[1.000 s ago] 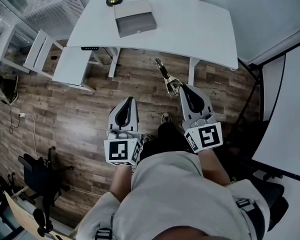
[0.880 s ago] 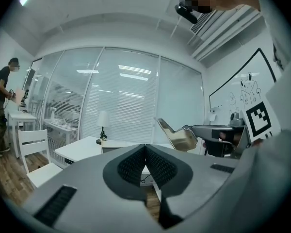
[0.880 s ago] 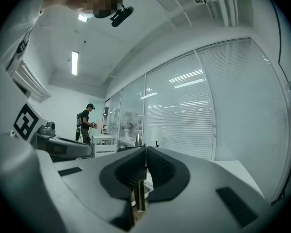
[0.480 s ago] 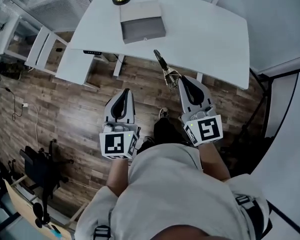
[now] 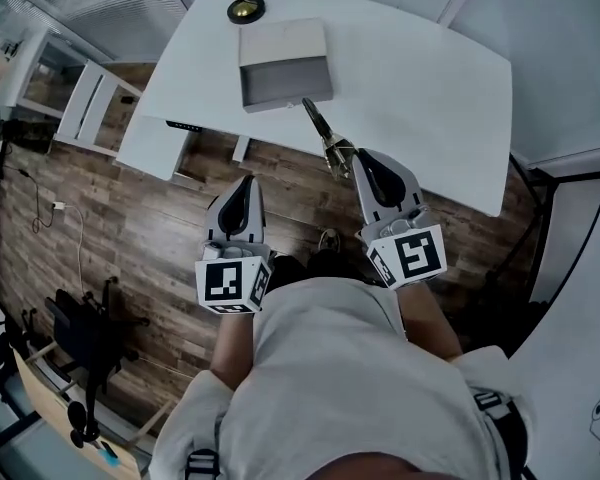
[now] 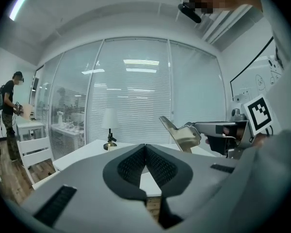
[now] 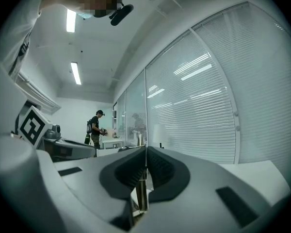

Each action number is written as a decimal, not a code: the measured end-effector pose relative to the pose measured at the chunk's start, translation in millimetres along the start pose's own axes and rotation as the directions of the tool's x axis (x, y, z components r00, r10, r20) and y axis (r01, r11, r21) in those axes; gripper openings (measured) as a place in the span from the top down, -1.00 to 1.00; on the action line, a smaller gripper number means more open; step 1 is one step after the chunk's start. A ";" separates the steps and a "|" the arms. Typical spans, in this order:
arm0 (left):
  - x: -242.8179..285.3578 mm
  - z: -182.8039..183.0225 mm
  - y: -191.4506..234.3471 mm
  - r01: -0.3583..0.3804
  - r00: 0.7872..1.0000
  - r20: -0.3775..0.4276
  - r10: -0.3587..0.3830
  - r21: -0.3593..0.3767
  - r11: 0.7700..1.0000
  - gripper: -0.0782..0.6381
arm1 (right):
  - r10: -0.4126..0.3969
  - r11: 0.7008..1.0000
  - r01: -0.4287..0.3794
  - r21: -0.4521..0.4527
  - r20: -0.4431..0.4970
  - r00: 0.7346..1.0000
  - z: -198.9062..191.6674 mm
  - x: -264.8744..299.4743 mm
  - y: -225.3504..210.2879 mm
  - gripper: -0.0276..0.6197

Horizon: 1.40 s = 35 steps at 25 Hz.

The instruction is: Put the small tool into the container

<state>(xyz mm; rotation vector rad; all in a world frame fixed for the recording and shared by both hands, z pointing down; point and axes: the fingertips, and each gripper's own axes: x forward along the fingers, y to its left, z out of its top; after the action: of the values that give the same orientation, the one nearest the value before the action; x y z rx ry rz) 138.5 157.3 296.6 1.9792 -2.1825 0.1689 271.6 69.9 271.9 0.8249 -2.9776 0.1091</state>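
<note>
My right gripper (image 5: 352, 161) is shut on the small tool (image 5: 325, 140), a slim brass-coloured piece with a dark tip. The tool sticks out past the jaws, over the front edge of the white table (image 5: 420, 78). The container (image 5: 286, 65), a flat grey box, lies on that table just beyond the tool's tip. In the right gripper view the tool (image 7: 142, 193) stands pinched between the pads. My left gripper (image 5: 244, 181) is shut on nothing, lower left over the wooden floor. The left gripper view shows the tool (image 6: 182, 132) to its right.
A small brass lamp (image 5: 245, 8) stands at the table's far edge behind the container. A lower white side desk (image 5: 155, 146) and a white chair (image 5: 85, 108) are on the left. A person (image 7: 94, 127) stands far off. Dark equipment (image 5: 75, 333) sits on the floor at left.
Both grippers have come forward toward the table. The tool's tip, earlier over the floor, now reaches over the table edge near the container. Both grips are unchanged.
</note>
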 end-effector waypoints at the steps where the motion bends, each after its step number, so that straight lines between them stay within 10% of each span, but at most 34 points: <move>1: 4.3 -0.1 0.0 0.000 1.000 -0.002 0.000 0.001 1.000 0.71 | 0.005 1.000 -0.005 0.004 0.000 1.000 -0.8 2.2 -2.1 0.82; 20: 118.0 -6.8 83.7 0.092 0.994 -0.057 -0.093 -0.021 0.996 0.71 | -0.032 0.999 0.031 -0.011 -0.109 0.993 -25.4 125.1 -21.7 0.82; 35: 171.7 -40.1 124.8 0.276 0.945 -0.162 -0.286 -0.078 0.958 0.71 | -0.121 0.991 0.097 -0.089 -0.329 0.937 -59.4 192.5 -2.2 0.82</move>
<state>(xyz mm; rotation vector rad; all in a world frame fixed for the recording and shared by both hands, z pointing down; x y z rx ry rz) 1.5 11.5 378.2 2.1311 -1.7596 0.2259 109.5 -25.7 344.1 0.8632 -2.5985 0.1228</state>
